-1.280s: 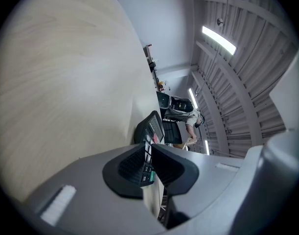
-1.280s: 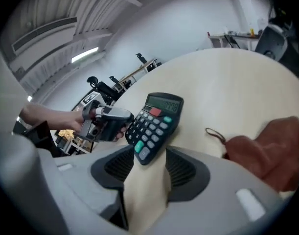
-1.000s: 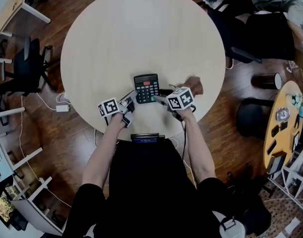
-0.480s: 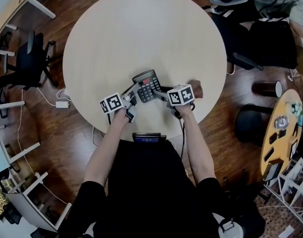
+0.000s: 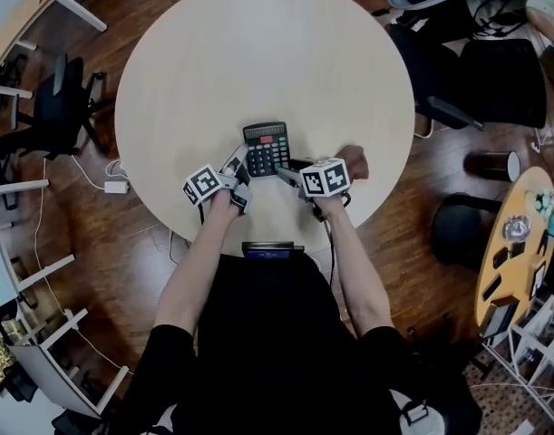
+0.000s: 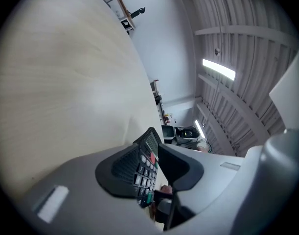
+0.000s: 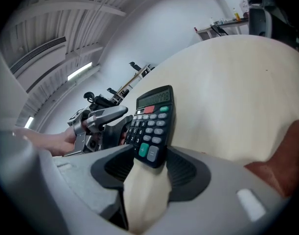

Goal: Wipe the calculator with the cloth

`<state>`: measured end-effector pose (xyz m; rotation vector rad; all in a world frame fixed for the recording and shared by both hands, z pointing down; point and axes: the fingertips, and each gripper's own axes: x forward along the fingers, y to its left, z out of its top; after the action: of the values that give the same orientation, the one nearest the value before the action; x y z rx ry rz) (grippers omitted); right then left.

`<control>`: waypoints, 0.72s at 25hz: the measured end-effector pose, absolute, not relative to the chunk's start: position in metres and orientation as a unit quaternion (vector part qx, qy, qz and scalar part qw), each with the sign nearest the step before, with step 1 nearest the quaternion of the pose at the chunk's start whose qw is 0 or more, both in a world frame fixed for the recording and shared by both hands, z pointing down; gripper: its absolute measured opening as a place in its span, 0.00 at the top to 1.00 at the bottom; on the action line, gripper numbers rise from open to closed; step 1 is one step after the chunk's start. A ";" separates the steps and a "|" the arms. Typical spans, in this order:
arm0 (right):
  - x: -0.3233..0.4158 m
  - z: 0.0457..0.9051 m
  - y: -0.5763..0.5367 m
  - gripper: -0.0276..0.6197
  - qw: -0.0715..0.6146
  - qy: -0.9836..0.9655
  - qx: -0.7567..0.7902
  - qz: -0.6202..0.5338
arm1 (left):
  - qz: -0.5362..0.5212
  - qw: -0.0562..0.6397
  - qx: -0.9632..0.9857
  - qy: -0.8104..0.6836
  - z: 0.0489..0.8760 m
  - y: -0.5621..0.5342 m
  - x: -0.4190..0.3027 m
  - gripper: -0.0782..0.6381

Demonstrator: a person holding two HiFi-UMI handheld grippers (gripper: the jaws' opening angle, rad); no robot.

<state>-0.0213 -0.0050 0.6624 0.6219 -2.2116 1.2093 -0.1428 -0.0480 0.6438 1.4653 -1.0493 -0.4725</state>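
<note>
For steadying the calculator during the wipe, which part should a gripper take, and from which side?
Probably its long left edge, approached low from the left. The calculator is a thin slab lying flat, keys up, so only an edge offers a bite. The left gripper sits there: its jaws have just been opening, with that edge between them, not clamped.
</note>
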 end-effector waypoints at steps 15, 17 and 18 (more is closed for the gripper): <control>0.042 0.606 0.031 0.64 0.082 -0.821 0.240 0.511 | -0.117 0.569 0.712 -0.395 0.592 0.032 -0.147 0.72; 0.047 0.590 0.040 0.64 0.038 -0.819 0.241 0.520 | -0.112 0.571 0.722 -0.374 0.578 0.043 -0.141 0.72; 0.047 0.581 0.045 0.64 0.017 -0.818 0.239 0.523 | -0.107 0.569 0.730 -0.363 0.571 0.048 -0.137 0.72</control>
<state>0.0473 0.0449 0.5809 0.7444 -2.5410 1.6270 -0.1371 0.0483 0.5707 1.7148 -0.8529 -0.2525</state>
